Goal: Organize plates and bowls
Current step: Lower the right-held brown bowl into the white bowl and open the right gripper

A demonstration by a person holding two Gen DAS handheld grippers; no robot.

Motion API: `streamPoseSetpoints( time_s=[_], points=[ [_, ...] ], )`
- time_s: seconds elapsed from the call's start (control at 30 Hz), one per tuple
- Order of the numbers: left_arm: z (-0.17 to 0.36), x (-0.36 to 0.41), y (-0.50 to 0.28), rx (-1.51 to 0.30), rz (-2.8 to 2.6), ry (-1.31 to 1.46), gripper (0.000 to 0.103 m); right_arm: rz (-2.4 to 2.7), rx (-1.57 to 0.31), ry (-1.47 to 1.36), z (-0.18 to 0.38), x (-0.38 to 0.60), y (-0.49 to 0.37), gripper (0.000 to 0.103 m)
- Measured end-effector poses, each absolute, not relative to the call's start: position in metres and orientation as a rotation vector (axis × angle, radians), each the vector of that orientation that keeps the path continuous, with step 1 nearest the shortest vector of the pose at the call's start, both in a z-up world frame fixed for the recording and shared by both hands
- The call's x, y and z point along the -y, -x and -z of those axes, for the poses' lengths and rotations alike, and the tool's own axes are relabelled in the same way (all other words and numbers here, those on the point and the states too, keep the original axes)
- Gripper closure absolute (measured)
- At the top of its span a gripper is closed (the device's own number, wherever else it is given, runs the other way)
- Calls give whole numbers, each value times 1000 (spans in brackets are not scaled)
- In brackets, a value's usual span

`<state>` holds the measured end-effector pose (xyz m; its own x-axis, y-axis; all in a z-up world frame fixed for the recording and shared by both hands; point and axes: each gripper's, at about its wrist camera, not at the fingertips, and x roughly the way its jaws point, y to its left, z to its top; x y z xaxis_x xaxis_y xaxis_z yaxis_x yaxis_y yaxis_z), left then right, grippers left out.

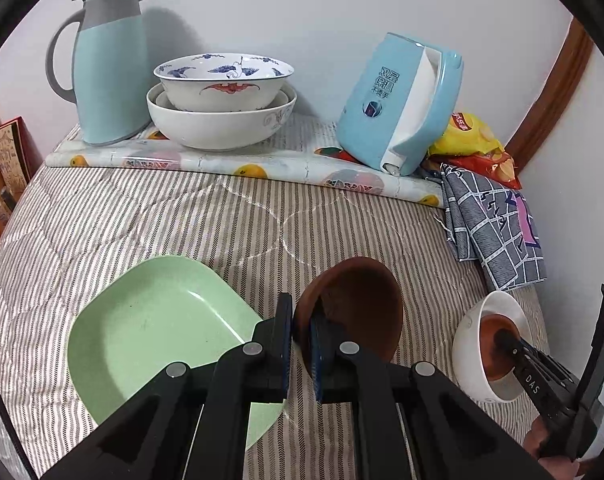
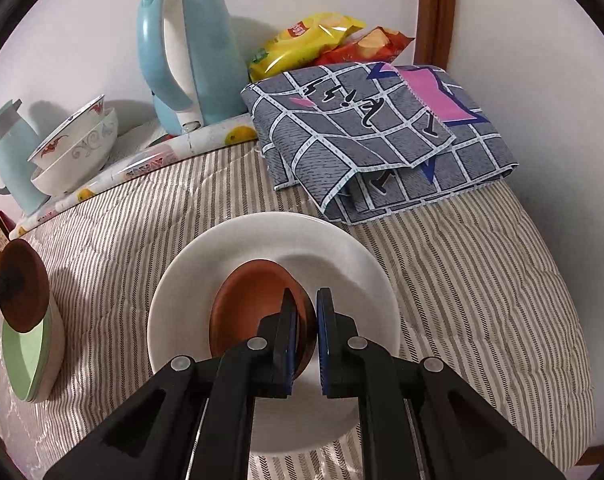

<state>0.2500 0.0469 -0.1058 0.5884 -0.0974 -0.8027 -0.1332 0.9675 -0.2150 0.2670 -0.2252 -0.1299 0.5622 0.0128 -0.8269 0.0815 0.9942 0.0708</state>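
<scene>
We held two small brown bowls at once above the striped quilt [image 1: 150,216] covering the desk. The left gripper [image 1: 302,344] was clamped on the rim of one brown bowl [image 1: 354,308], one finger inside the wall and one outside, the bowl tipped on edge and lifted clear of the quilt just beside the green plate [image 1: 158,332]. The right gripper [image 2: 305,340] was closed the same way on the near rim of the second brown bowl [image 2: 254,312], which sat inside the white bowl [image 2: 270,240]; we could not tell whether it rested on the white bowl's floor or hung a little above it.

We judged both brown bowls light, stiff and smooth-walled, likely to pivot in a rim pinch and to chip if dropped; the rim was the only hold the fingers could span. The white bowl looked heavier and breakable, the green plate light, shallow and broad, best taken at its edge.

Both grippers pointed forward and down, the left one well out to the left of the right and raised. Behind them stood two nested patterned bowls [image 1: 222,96], a teal jug [image 1: 106,68], a blue kettle [image 1: 402,104], snack bags [image 2: 326,40] and a folded grey cloth [image 2: 374,132].
</scene>
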Motion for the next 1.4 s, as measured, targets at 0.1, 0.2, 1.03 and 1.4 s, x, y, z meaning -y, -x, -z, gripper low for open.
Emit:
streamPoseSetpoints(
  time_s=[0.1, 0.2, 1.03, 1.4],
  points=[
    [108, -47, -251, -948, -20, 265, 95, 36, -977, -110, 132, 225, -269, 94],
    [109, -47, -252, -951, -20, 267, 95, 30, -981, -109, 133, 226, -272, 94],
    [114, -50, -253, -965, -22, 270, 95, 86, -1043, 111, 145, 205, -277, 86],
    [107, -50, -242, -960, -25, 263, 95, 53, -1026, 83, 142, 204, -272, 73]
  ],
)
